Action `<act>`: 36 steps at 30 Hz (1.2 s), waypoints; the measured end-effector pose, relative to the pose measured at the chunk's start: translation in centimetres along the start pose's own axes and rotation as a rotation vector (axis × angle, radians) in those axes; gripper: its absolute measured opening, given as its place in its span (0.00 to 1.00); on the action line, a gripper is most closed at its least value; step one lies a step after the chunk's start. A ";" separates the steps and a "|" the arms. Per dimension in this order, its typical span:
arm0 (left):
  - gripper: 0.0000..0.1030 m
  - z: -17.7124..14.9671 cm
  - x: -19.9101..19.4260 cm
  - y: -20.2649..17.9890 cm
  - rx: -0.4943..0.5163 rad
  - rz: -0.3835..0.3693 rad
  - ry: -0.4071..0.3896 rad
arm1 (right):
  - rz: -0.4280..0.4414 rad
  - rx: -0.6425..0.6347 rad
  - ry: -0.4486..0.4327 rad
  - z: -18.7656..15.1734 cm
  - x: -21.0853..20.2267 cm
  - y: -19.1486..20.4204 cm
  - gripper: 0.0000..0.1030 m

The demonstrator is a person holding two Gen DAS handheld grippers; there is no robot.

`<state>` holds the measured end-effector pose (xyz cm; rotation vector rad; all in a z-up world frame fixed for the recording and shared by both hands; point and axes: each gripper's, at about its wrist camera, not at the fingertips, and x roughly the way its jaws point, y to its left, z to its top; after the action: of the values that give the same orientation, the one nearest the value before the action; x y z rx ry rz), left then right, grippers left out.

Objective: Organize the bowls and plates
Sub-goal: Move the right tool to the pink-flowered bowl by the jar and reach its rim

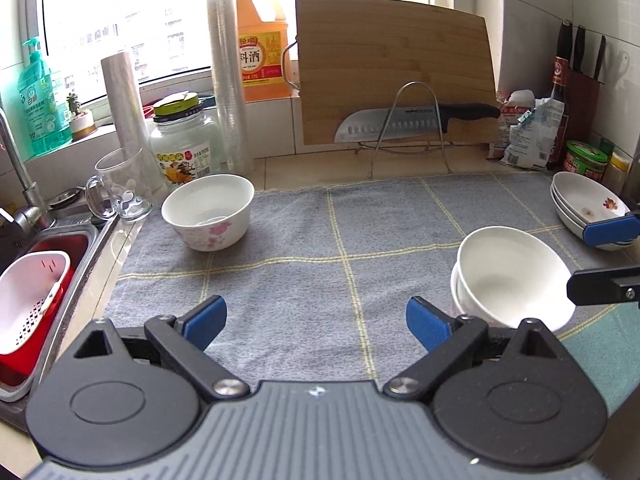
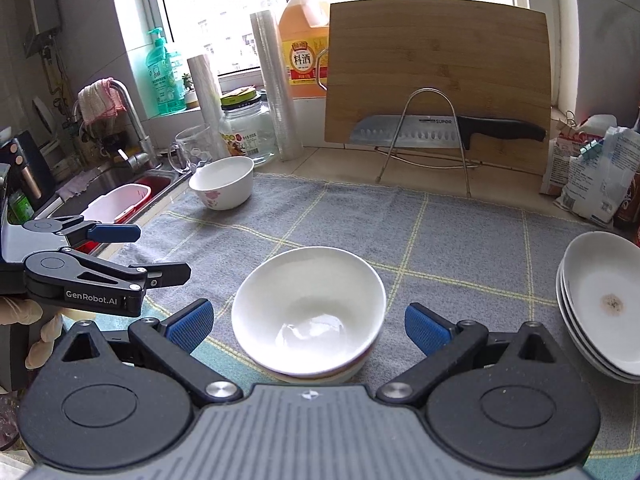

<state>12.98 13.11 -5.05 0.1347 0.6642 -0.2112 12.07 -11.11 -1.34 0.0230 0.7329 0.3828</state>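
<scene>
A white bowl with pink flowers (image 1: 208, 216) stands alone at the far left of the grey checked towel (image 1: 340, 240). My left gripper (image 1: 316, 320) hovers open over bare towel, nothing between its fingers. To its right sit nested white bowls (image 1: 512, 276), the top one tilted. My right gripper (image 2: 308, 326) is open, its blue pads on either side of those nested bowls (image 2: 308, 308) without touching them. Stacked shallow plates (image 2: 604, 304) lie at the right edge of the towel. The left gripper (image 2: 164, 251) shows at the left of the right wrist view.
A sink (image 1: 60, 240) with a red and white basket (image 1: 28, 300) lies left. A glass mug (image 1: 116, 196), jar (image 1: 186, 144) and film rolls stand behind the flowered bowl. Cutting board (image 1: 396, 68) and knife (image 1: 412, 120) lean on a wire rack at the back. Bags and jars crowd the right corner.
</scene>
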 end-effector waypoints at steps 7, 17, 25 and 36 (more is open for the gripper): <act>0.94 0.0 1.0 4.7 0.009 -0.032 0.012 | 0.003 -0.023 0.003 1.9 2.8 3.7 1.00; 0.94 0.9 3.8 11.3 0.073 -0.090 0.021 | -0.036 -0.047 0.038 4.3 8.3 10.1 1.00; 0.94 2.7 7.0 14.7 0.125 -0.132 0.056 | -0.081 -0.070 0.052 5.5 12.6 13.2 1.00; 0.93 6.3 12.7 18.2 0.139 -0.214 0.095 | -0.150 -0.090 0.055 7.5 18.0 15.2 1.00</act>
<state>30.79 27.59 -7.01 0.2079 0.7589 -0.4596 24.05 10.17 -5.08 -0.1267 0.7664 0.2738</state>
